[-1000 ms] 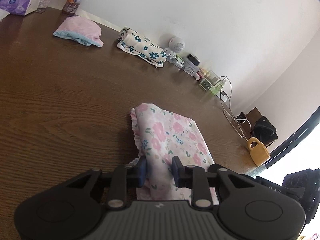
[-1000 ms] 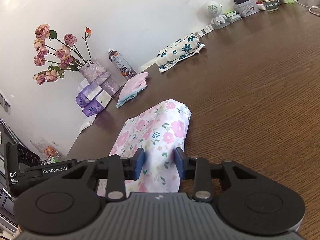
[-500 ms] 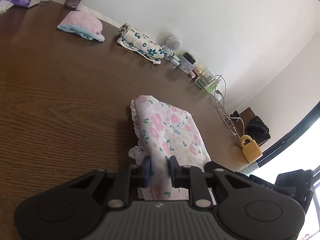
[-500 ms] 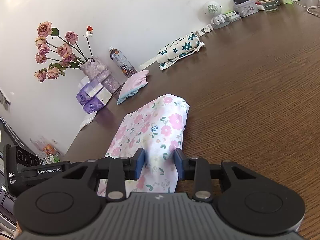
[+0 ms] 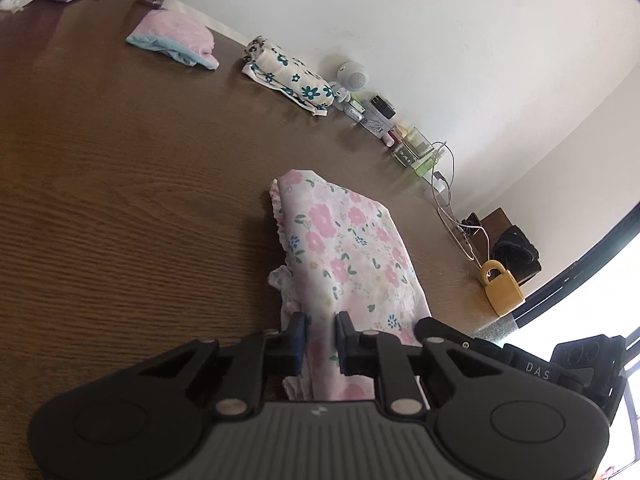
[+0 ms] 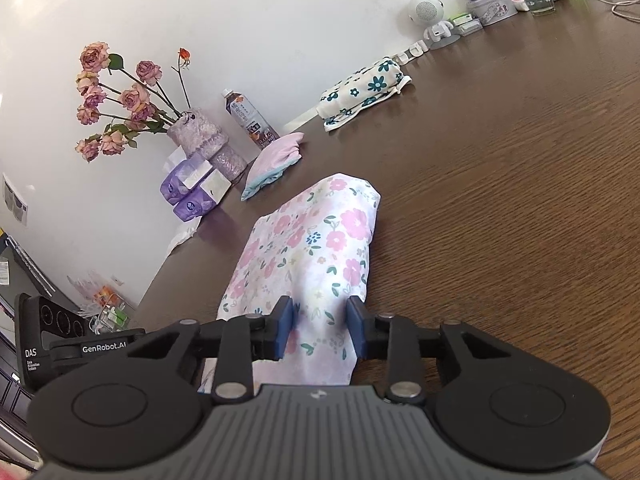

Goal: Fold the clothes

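Note:
A pink floral garment (image 5: pixel 340 252) lies folded into a long strip on the brown wooden table (image 5: pixel 120 184). My left gripper (image 5: pixel 320 342) is shut on its near edge, beside the ruffled hem. In the right wrist view the same garment (image 6: pixel 312 248) runs away from me. My right gripper (image 6: pixel 320 330) straddles its near right corner with the jaws partly closed around the cloth, which bulges up between them. The near end looks lifted a little off the table.
A folded pink and blue garment (image 5: pixel 172 38) and a folded cream garment with teal flowers (image 5: pixel 288 74) lie at the far side. A vase of roses (image 6: pixel 200 140), a bottle (image 6: pixel 250 118), tissue packs (image 6: pixel 192 190), small items and cables (image 5: pixel 444 184) line the wall.
My left gripper has closed on the garment's near edge and pulled back. The right gripper stays around the other corner. The near end has risen slightly.

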`<state>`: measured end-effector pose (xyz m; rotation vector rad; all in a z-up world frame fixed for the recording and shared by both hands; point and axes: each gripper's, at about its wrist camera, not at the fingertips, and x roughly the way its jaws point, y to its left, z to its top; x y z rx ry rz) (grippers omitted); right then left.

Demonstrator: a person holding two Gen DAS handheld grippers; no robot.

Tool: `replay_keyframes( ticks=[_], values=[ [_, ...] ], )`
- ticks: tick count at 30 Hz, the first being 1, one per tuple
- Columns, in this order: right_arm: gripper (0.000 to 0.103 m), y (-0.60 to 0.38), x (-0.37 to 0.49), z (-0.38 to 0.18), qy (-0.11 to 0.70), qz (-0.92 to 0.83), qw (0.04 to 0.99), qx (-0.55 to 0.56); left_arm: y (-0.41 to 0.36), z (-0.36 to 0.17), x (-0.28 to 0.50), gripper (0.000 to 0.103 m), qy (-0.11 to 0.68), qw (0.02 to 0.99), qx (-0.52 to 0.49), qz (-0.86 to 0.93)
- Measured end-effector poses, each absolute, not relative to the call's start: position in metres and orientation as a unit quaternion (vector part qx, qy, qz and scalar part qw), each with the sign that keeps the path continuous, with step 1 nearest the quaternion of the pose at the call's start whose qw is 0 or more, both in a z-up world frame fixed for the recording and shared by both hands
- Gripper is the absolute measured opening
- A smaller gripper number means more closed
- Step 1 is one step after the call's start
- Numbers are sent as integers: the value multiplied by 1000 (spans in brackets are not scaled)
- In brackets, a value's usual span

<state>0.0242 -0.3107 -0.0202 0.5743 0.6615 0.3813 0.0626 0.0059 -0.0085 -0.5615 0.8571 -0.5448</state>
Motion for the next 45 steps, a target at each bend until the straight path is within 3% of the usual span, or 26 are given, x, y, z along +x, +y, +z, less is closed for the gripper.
replay_keyframes(
  ticks=[1, 10, 11, 13, 15, 20, 21, 22, 26, 27, 28, 30, 32, 34, 38, 41, 45],
  values=[
    [30, -311, 24, -21, 318, 183, 888, 277, 9, -9, 62, 33, 405, 836, -274, -250],
    [33, -313, 17, -14, 305, 193, 890, 279, 15, -10, 74, 33, 392, 835, -306, -236],
    [33, -312, 18, -14, 305, 193, 889, 281, 14, -10, 75, 33, 391, 837, -302, -235],
    [33, -310, 21, -15, 305, 193, 889, 282, 12, -11, 75, 19, 389, 841, -289, -239],
    [32, -307, 23, -17, 309, 191, 889, 279, 13, -10, 73, 19, 388, 840, -290, -242],
    [34, -311, 18, -19, 311, 200, 884, 287, 24, -4, 66, 39, 391, 835, -292, -256],
    [43, -312, 16, -17, 311, 207, 882, 287, 25, -2, 64, 39, 393, 834, -287, -261],
    [45, -312, 13, -16, 312, 214, 881, 283, 25, -1, 62, 39, 396, 834, -279, -266],
    [45, -303, 1, -11, 323, 230, 885, 244, 18, -2, 55, 38, 405, 829, -250, -294],
    [45, -300, 0, -11, 326, 230, 885, 239, 15, -2, 54, 31, 406, 829, -243, -298],
    [44, -298, -2, -12, 329, 230, 886, 233, 13, -3, 52, 15, 406, 829, -235, -303],
    [37, -294, -3, -13, 331, 225, 888, 225, 13, -4, 50, 13, 406, 830, -232, -303],
    [36, -295, -3, -13, 329, 222, 889, 230, 16, -4, 47, 19, 405, 830, -236, -303],
    [41, -298, -5, -12, 324, 220, 888, 242, 20, 0, 42, 42, 393, 835, -227, -311],
    [45, -305, -15, -8, 311, 225, 894, 232, 17, 11, 26, 51, 374, 847, -163, -342],
    [48, -301, -27, -1, 303, 240, 902, 192, 1, 15, 12, 69, 369, 856, -84, -353],
    [56, -288, -41, 4, 306, 253, 910, 119, -14, 14, 2, 65, 348, 879, -14, -325]
  ],
)
